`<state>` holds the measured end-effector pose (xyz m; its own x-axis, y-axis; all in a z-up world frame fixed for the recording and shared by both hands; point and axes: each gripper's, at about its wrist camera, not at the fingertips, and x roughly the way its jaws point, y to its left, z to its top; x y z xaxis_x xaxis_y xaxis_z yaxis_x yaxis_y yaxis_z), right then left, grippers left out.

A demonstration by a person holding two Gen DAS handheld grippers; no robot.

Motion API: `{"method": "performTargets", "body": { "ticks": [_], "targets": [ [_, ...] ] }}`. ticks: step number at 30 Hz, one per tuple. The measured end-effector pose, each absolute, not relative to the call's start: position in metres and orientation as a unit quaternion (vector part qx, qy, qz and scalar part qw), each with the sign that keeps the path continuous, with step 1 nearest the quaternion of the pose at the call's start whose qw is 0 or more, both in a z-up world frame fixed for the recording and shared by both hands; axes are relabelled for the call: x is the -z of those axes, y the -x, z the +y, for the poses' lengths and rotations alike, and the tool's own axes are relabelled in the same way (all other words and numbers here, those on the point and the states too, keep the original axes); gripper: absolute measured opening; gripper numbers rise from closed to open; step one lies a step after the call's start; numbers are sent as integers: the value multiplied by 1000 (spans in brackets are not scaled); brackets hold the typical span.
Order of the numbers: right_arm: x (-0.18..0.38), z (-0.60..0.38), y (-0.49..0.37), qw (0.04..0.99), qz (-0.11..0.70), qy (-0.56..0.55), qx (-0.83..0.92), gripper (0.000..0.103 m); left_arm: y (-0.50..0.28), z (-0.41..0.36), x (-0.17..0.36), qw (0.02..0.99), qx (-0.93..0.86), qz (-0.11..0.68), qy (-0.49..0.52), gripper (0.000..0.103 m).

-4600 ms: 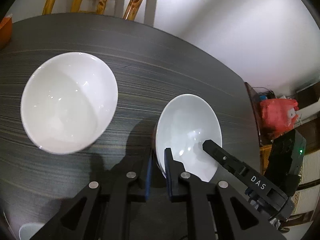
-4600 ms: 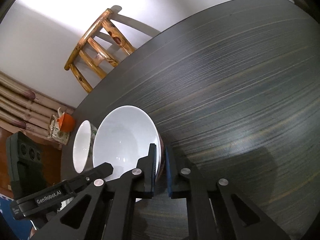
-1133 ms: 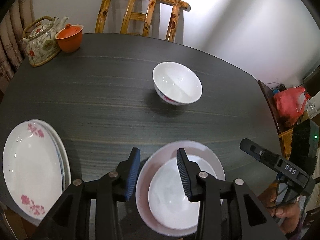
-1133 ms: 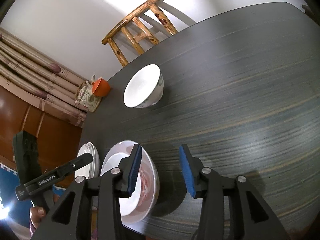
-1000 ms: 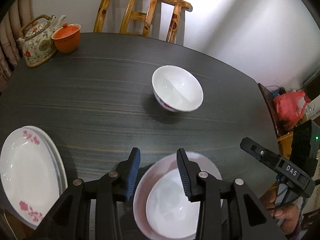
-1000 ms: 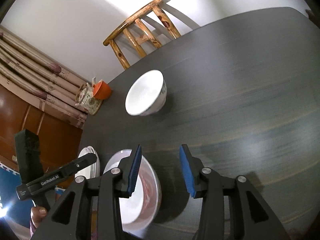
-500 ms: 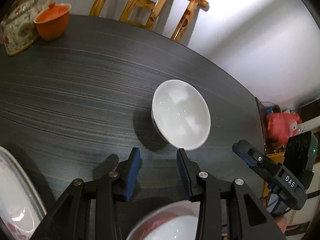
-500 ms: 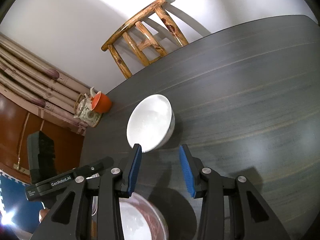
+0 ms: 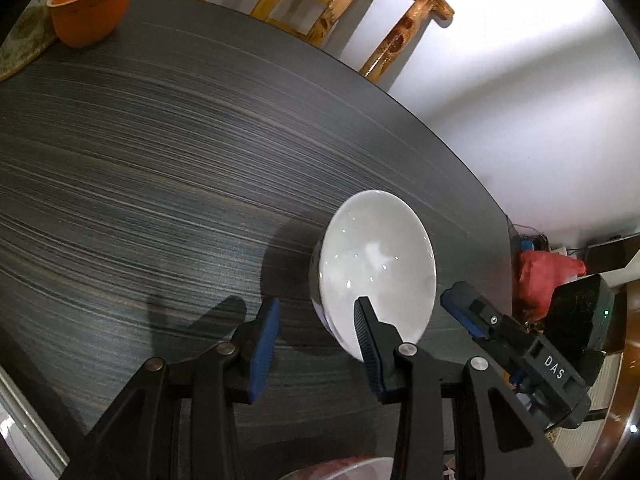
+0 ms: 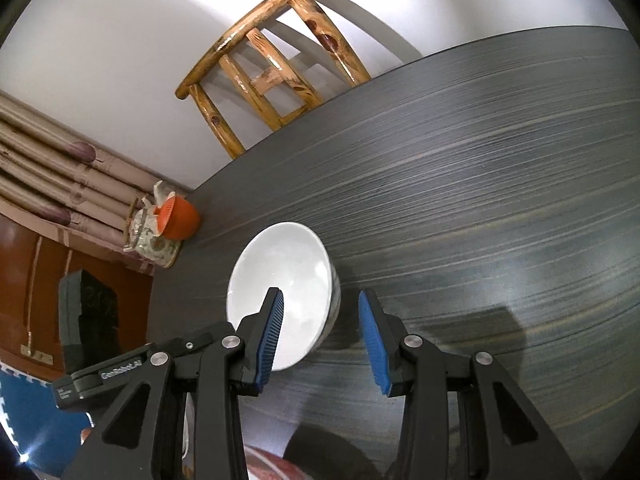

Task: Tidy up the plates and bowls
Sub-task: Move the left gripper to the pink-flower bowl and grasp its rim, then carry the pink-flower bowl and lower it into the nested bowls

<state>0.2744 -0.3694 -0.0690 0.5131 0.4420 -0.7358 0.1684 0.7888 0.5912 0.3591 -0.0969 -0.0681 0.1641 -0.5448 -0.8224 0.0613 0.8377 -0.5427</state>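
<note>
White bowl [image 9: 376, 264]: I see it upright on the dark table [image 9: 160, 168], nearer the table's right edge.
Writing: "DAS" on the right gripper [image 10: 320, 332], "GenRoboLAI" on the left gripper [image 9: 316, 336].
Left jaws: partly open, empty, straddling the bowl's near rim.
Right jaws: partly open, empty, astride its right rim.
Room: bare tabletop on both sides of the bowl.
Far-left edge: orange pot [image 9: 90, 8], teapot [image 10: 150, 232].
</note>
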Motion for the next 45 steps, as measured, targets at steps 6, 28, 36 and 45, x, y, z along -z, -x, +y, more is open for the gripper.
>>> {"method": "performTargets", "body": {
  "ticks": [6, 28, 36, 45],
  "targets": [
    [80, -367, -285, 807, 494, -313, -83, 38, -364, -101, 74, 739, 204, 615, 187, 39],
    [90, -354, -298, 808, 503, -292, -94, 9, -356, -130, 60, 778, 215, 578, 117, 8],
    [48, -354, -244, 824, 467, -297, -121, 10, -296, -118, 14, 787, 239, 558, 112, 9],
    [40, -336, -163, 815, 474, -301, -144, 10, -219, -85, 10, 781, 232, 568, 115, 9]
  ]
}}
